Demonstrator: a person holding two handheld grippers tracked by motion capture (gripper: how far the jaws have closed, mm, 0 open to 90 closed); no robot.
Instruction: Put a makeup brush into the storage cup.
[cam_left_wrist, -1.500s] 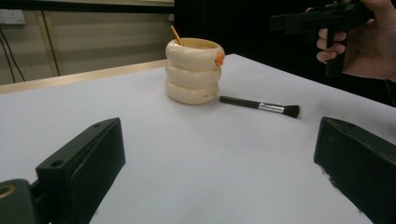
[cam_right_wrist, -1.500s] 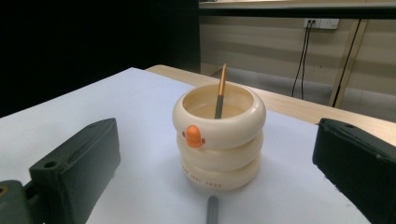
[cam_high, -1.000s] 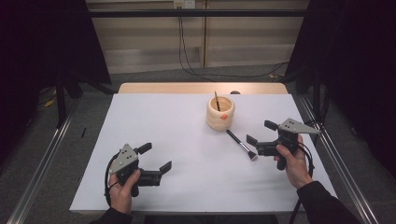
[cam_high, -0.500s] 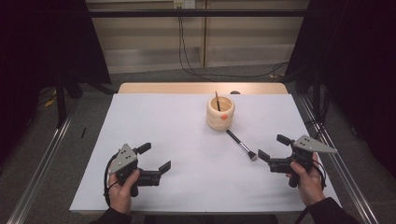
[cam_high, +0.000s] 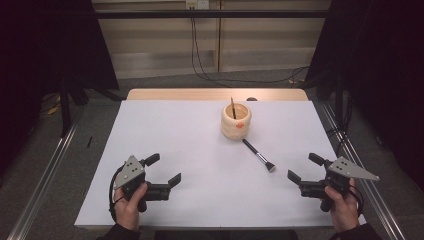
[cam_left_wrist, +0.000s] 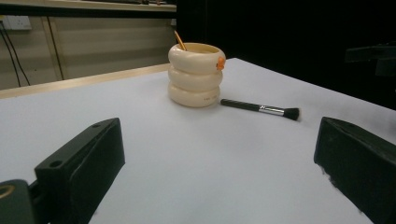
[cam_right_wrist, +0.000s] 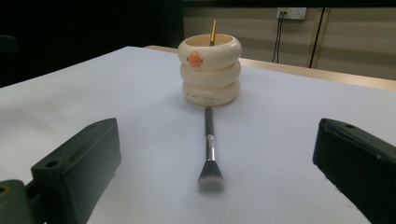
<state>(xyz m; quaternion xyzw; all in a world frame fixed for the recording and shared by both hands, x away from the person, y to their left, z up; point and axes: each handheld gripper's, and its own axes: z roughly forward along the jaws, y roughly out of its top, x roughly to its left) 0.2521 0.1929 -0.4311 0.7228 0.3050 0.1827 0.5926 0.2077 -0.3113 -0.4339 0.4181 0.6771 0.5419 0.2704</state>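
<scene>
The left gripper (cam_high: 161, 171) hovers low over the white tabletop (cam_high: 200, 200), jaws spread wide and holding nothing, well to the near left of the cream ringed pot (cam_high: 236, 121). Its own view looks across bare tabletop to that pot (cam_left_wrist: 196, 74), with the brush lying just beside the pot's base on the far side from this gripper.

The pot stands upright toward the back of the tabletop, a thin pencil-like stick (cam_high: 232, 107) leaning inside it and a small orange mark on its top ring. The makeup brush (cam_high: 259, 155) lies flat on the tabletop, its black handle end just beside the pot's foot, possibly touching, its bristle head pointing away from the pot toward the near right.

The right gripper (cam_high: 304, 173) sits to the near right of the pot, also wide open and empty, near the bristle end but apart from it. In its view the brush (cam_right_wrist: 208, 149) runs straight down the middle between the two jaws, head nearest.

Likely risks: the brush is thin, round and flat on the tabletop, so closing on it from a low angle could roll it aside or pinch only the soft bristles, letting it droop or slip. Pushing along its length could shove the handle into the pot and shift it. Dropping it in carelessly might knock the stick already inside.
</scene>
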